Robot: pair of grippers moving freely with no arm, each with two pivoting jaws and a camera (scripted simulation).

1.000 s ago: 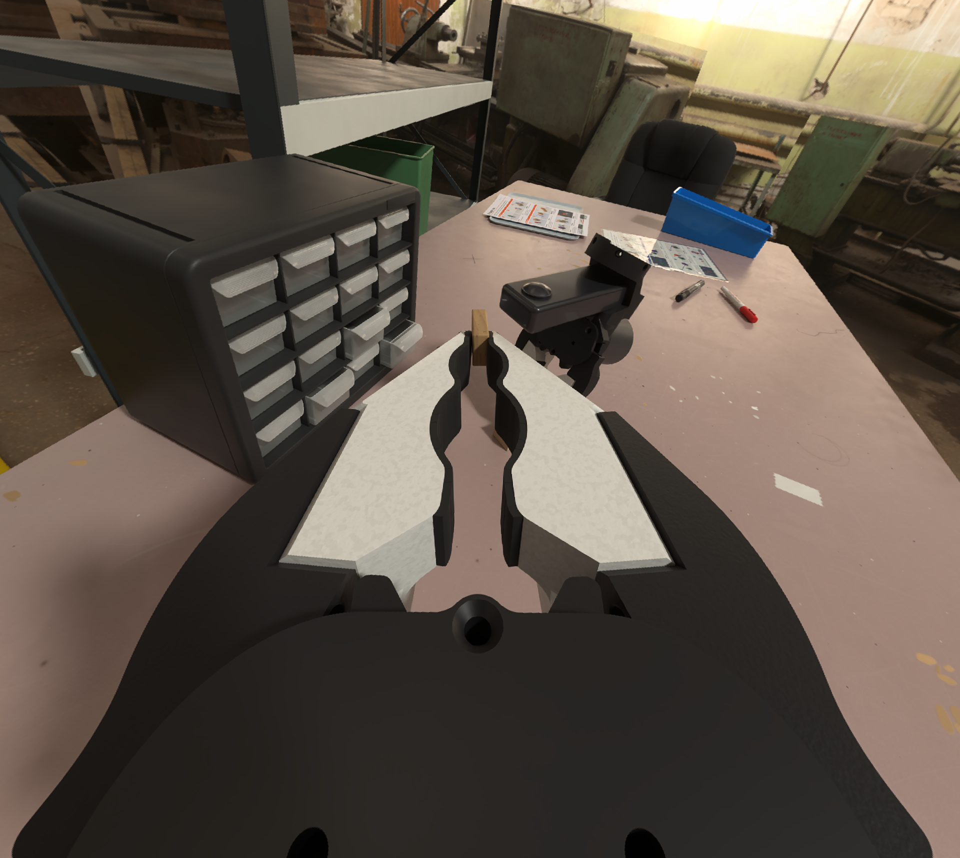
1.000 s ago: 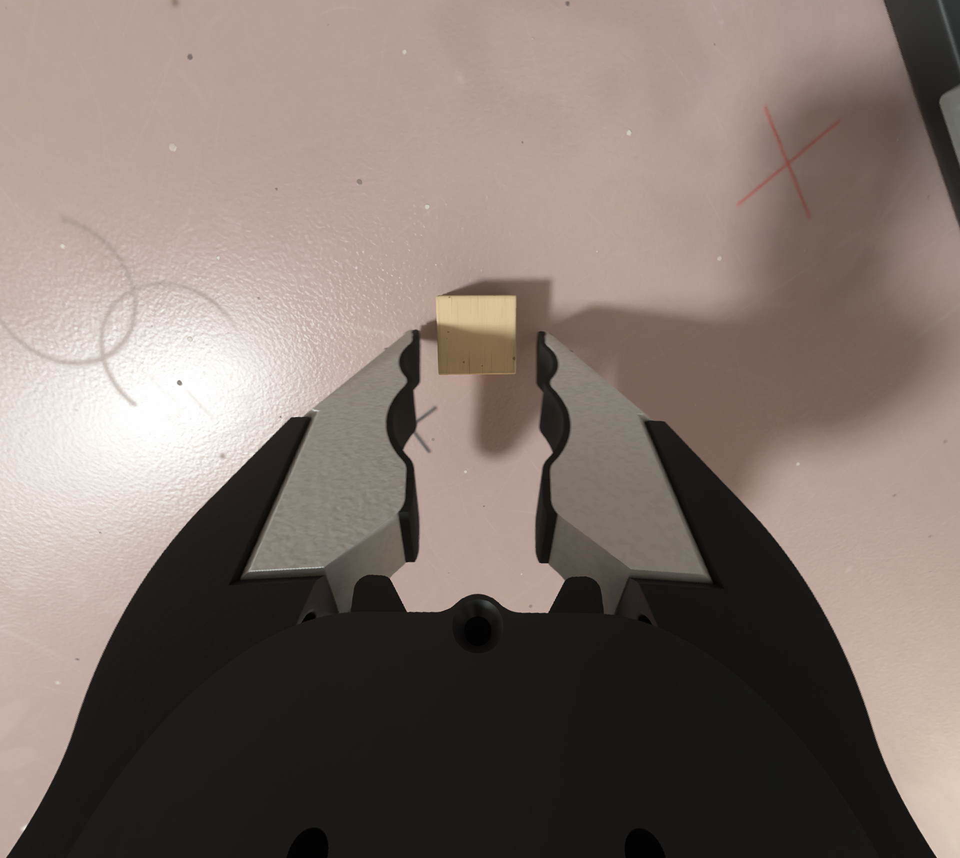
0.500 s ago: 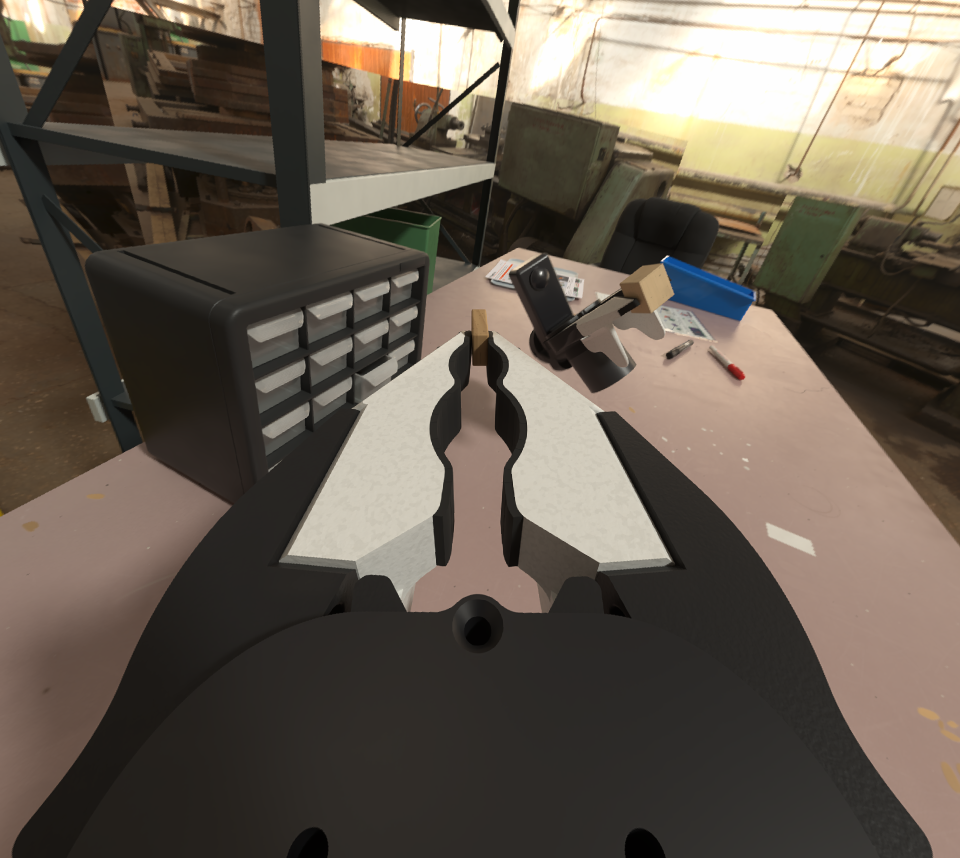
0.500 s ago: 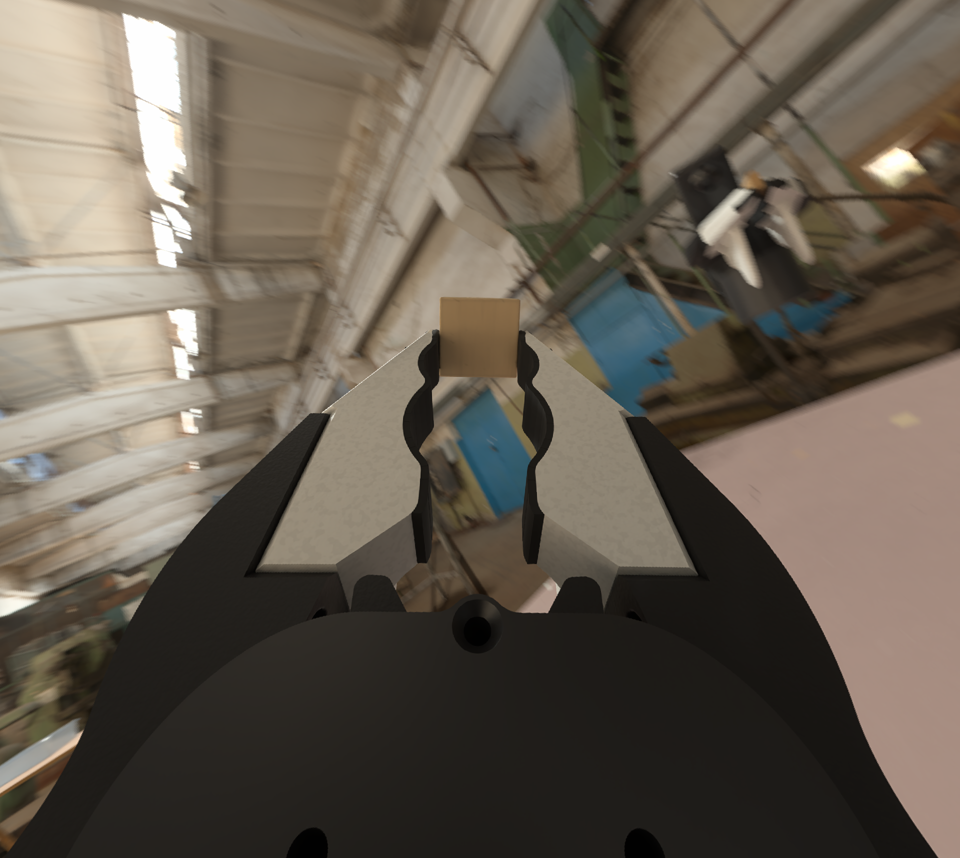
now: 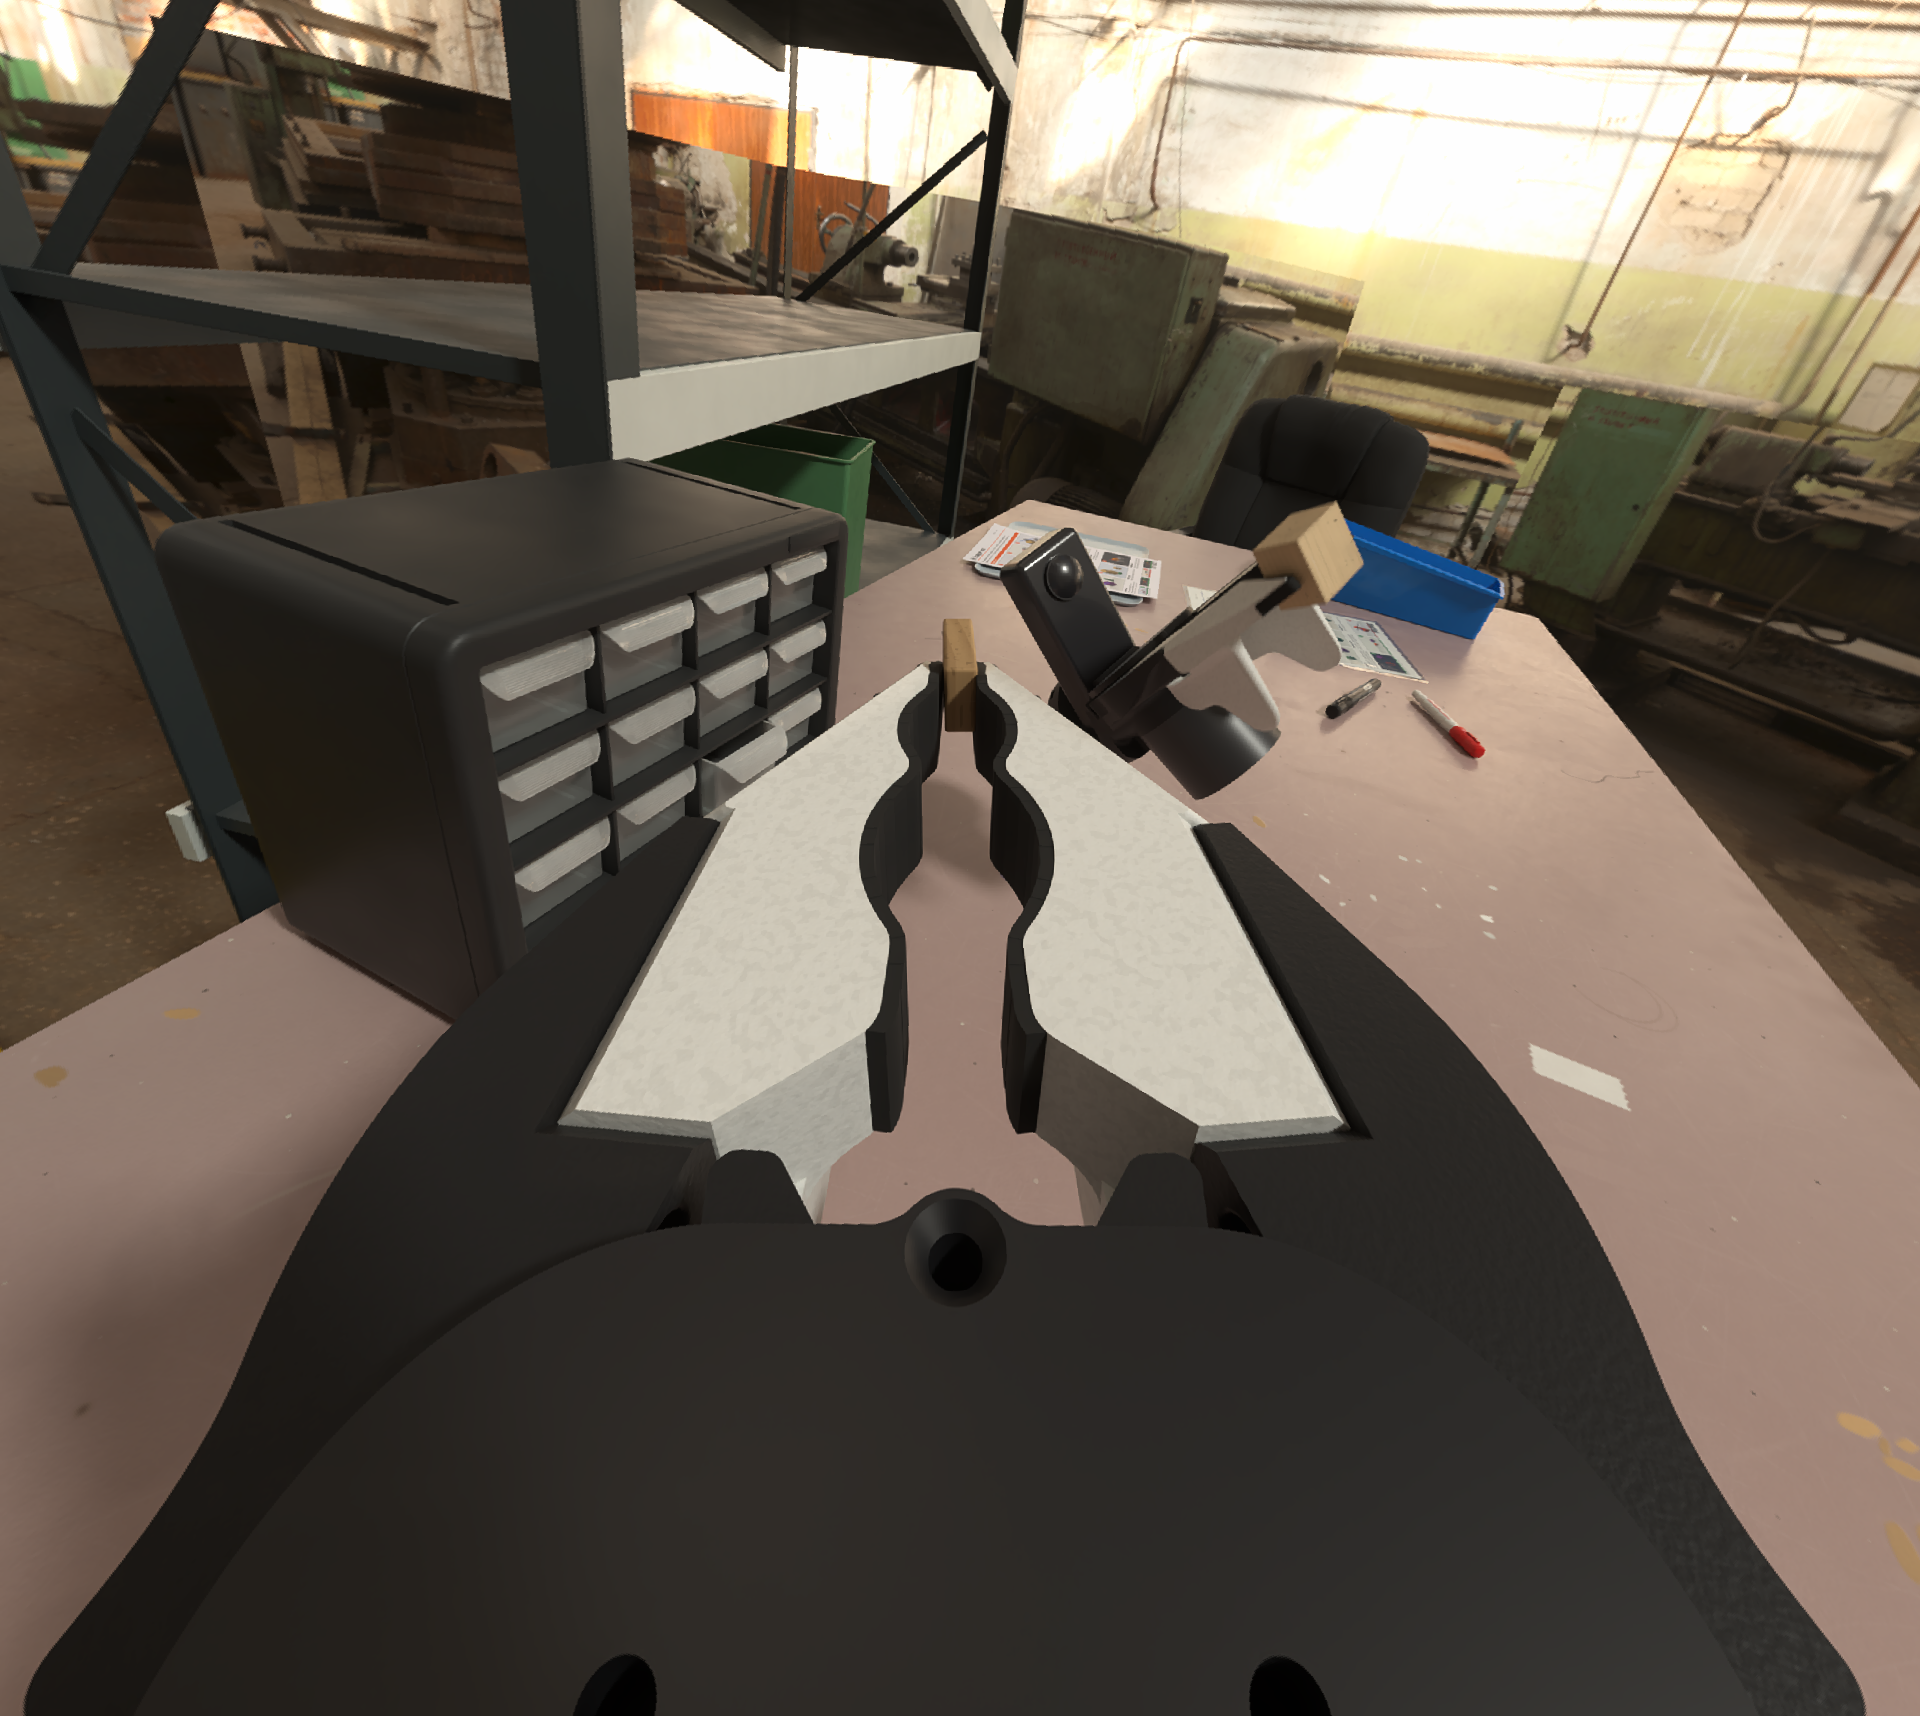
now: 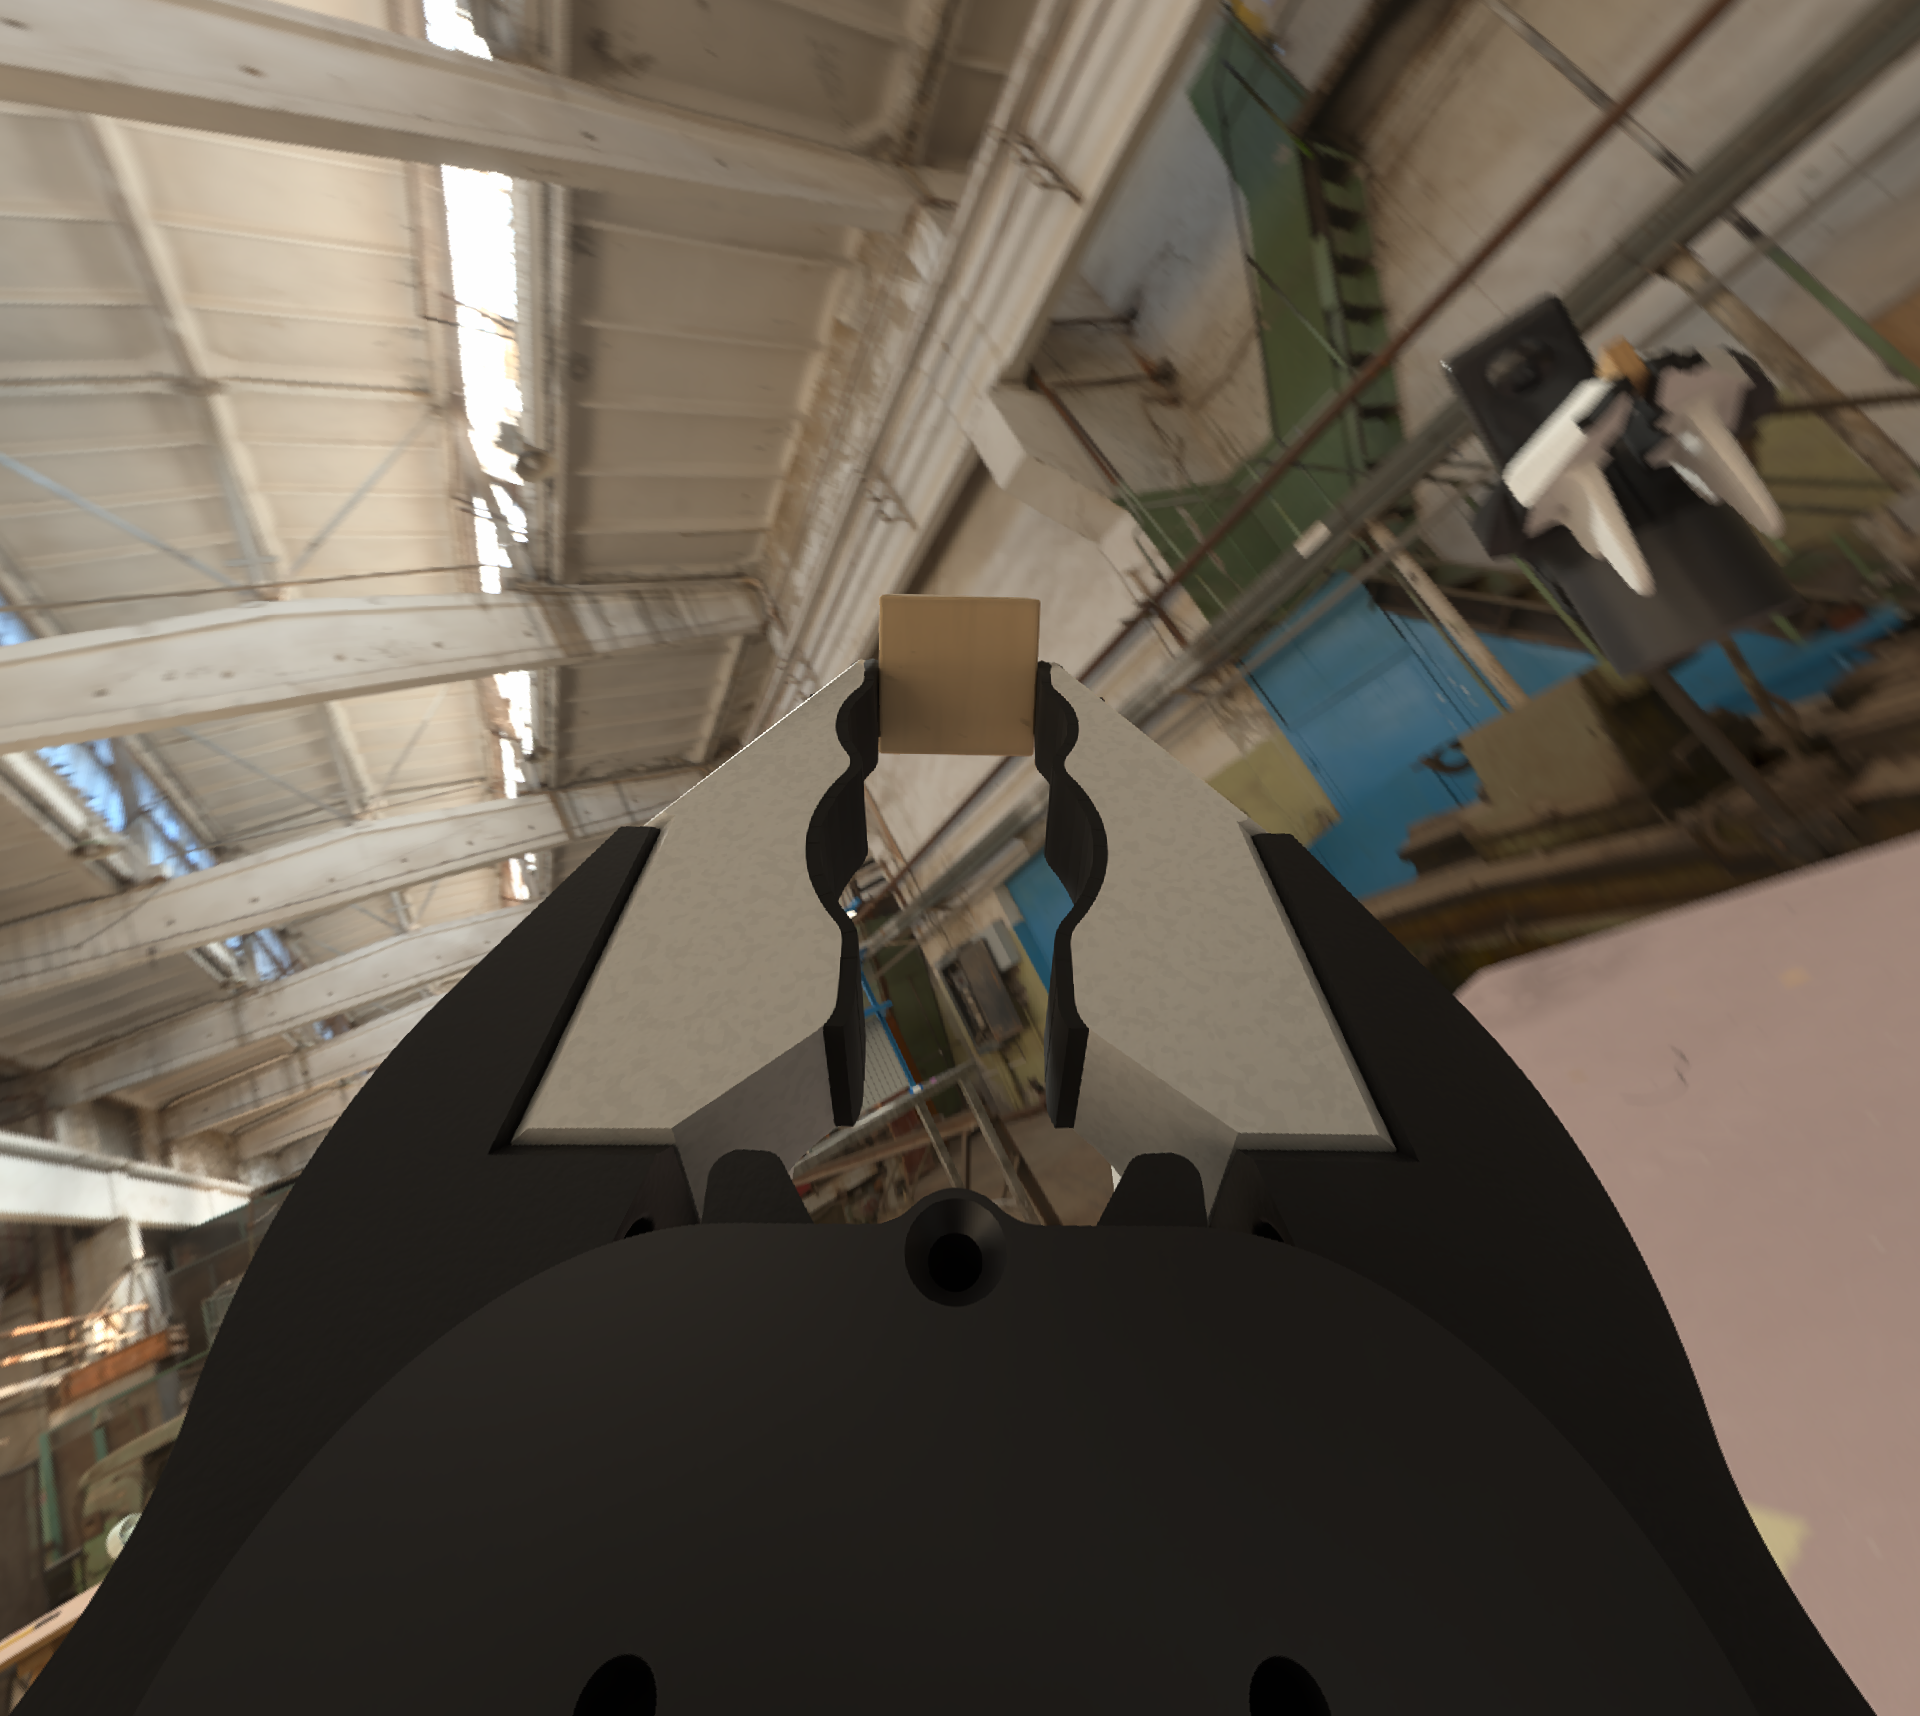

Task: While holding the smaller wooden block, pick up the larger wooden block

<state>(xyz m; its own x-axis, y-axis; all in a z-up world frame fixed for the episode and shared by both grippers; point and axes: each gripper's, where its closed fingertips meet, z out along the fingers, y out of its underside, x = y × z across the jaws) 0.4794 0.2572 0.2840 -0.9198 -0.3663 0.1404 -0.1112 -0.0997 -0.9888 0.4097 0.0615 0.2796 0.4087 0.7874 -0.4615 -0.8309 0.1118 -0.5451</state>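
Observation:
My left gripper [image 5: 958, 692] is shut on the smaller wooden block [image 5: 957, 671], a thin tan piece pinched upright between its fingertips, above the pink table [image 5: 1507, 939]. My right gripper [image 6: 958, 696] is shut on the larger wooden block [image 6: 958, 687], a light tan cube held at its fingertips, and it points up toward the ceiling. In the left wrist view the right gripper [image 5: 1283, 591] hangs tilted above the table with the larger block [image 5: 1311, 552] at its tip. In the right wrist view the left gripper [image 6: 1626, 404] shows far off at upper right with the small block [image 6: 1623, 362].
A black drawer cabinet [image 5: 499, 679] stands at the table's left, with a dark metal shelf rack [image 5: 582, 139] behind it. At the far end lie a blue bin [image 5: 1423, 591], printed sheets [image 5: 1070, 565], a black marker [image 5: 1351, 698] and a red marker [image 5: 1446, 724].
My right gripper closed on the larger block, lifted it off the table and swung upward. My left gripper rose a little, still holding the smaller block.

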